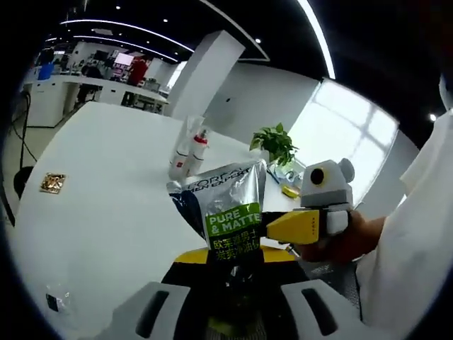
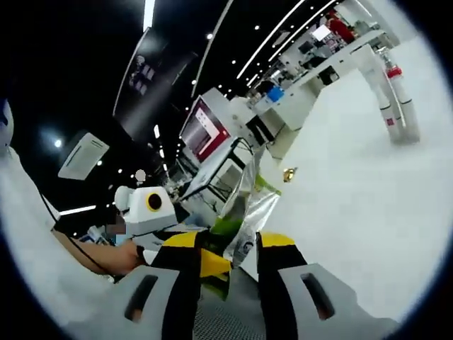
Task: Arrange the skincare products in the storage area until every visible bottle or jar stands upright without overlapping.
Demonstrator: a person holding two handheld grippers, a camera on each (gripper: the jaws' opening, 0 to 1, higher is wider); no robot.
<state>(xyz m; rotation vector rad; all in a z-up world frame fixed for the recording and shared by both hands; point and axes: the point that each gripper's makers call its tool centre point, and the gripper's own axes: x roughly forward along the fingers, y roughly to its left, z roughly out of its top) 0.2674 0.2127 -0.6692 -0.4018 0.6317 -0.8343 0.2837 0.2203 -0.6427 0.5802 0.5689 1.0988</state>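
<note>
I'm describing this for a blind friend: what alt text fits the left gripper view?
A silver sachet with a green label is pinched between two yellow-tipped grippers, above a white table. Two slim bottles stand farther back, near a potted plant.

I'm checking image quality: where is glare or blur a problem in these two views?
Left gripper view: the window is blown out, and the silver pouch shows sheen, though its green label reads clearly. Right gripper view: the white table is washed out, and the bottles are stretched near the rim.

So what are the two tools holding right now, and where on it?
Both hold the silver pouch: the left tool grips its bottom edge, the right tool pinches its side edge near the green label.
</note>
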